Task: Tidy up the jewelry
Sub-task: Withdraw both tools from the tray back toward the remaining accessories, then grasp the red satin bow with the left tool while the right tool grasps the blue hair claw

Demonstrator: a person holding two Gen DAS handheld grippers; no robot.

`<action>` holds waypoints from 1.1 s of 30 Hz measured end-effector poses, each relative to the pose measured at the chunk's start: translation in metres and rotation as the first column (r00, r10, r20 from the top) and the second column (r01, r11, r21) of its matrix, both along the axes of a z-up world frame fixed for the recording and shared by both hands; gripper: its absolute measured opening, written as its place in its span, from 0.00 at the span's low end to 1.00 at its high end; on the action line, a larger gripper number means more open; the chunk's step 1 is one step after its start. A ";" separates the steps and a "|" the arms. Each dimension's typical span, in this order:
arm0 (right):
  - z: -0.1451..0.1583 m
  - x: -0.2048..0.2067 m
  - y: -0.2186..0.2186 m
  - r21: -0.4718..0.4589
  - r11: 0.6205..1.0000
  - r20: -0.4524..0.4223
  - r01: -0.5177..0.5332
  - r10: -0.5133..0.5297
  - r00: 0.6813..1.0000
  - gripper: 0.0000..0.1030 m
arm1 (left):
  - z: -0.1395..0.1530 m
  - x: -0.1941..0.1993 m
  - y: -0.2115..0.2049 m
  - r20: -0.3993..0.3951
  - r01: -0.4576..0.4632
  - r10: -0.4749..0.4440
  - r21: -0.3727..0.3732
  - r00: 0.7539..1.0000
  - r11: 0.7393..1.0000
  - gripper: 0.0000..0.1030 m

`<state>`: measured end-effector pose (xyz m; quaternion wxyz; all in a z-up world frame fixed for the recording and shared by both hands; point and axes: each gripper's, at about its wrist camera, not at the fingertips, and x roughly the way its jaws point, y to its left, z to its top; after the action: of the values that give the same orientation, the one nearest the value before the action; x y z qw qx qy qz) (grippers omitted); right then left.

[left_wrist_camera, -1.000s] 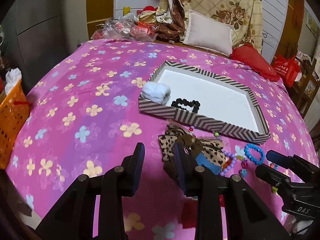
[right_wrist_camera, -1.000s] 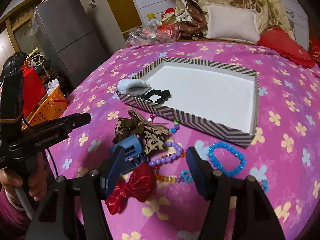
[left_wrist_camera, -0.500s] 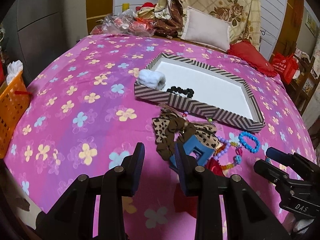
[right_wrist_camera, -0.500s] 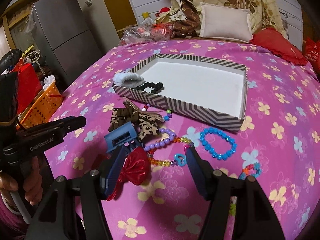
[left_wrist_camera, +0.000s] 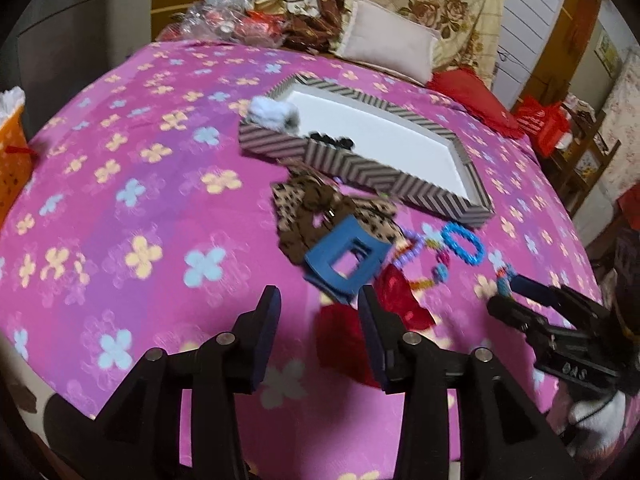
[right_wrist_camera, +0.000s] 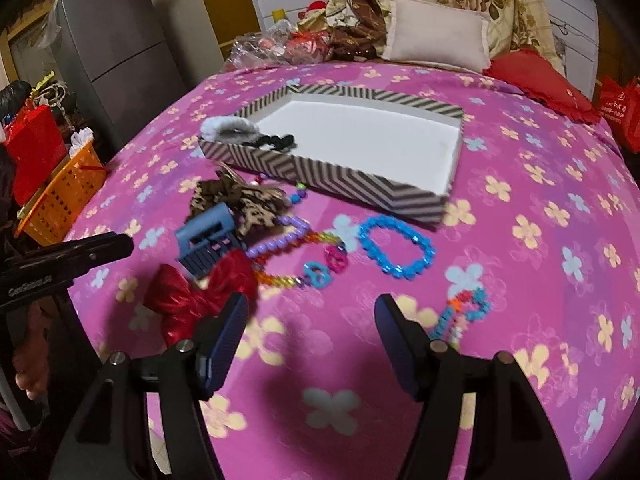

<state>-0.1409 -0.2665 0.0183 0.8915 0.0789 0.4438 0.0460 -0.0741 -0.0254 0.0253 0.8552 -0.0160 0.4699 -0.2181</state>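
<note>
The striped tray [left_wrist_camera: 360, 170] [right_wrist_camera: 340, 172] holds a white scrunchie [left_wrist_camera: 274, 114] [right_wrist_camera: 228, 128] and a black scrunchie [left_wrist_camera: 332, 142] [right_wrist_camera: 276, 142] at its left end. In front of it lie a leopard bow [left_wrist_camera: 308, 208] [right_wrist_camera: 240, 200], a blue claw clip [left_wrist_camera: 346, 258] [right_wrist_camera: 208, 240], a red bow [left_wrist_camera: 400, 300] [right_wrist_camera: 200, 292], a purple bead string [right_wrist_camera: 280, 240] and a blue bead bracelet [left_wrist_camera: 462, 242] [right_wrist_camera: 396, 246]. My left gripper [left_wrist_camera: 318, 304] is just short of the clip, its jaws opening with nothing between them. My right gripper [right_wrist_camera: 310, 312] is open and empty, short of the beads.
A small multicoloured bracelet [right_wrist_camera: 464, 308] lies by the right gripper's right finger. The pink flowered bedspread [left_wrist_camera: 140, 208] covers the bed. An orange basket [right_wrist_camera: 60, 196] and a grey fridge [right_wrist_camera: 116, 48] stand to the left. Pillows [right_wrist_camera: 436, 36] and bags are piled at the far end.
Both grippers have drawn back from the pile, so the clip and bows now lie farther beyond the fingertips. The left jaws stand wider than before.
</note>
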 end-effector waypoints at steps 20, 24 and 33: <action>-0.009 0.003 -0.005 0.075 0.997 -0.026 0.013 -0.012 1.000 0.67 | -0.038 -0.023 -0.049 -0.019 0.207 -0.206 0.052 0.978 0.977 0.42; -0.012 0.005 -0.007 0.084 0.996 -0.033 0.023 -0.021 0.999 0.67 | -0.050 -0.021 -0.051 -0.047 0.202 -0.200 0.059 0.979 0.978 0.42; -0.013 0.018 0.007 0.098 0.995 -0.031 -0.016 0.019 0.999 0.67 | -0.048 -0.013 -0.026 -0.056 0.149 -0.149 -0.007 0.987 0.989 0.10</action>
<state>-0.1231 -0.2591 0.0058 0.8791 0.1191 0.4556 0.0741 -0.0871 -0.0510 -0.0229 0.8230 0.0121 0.4933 -0.2815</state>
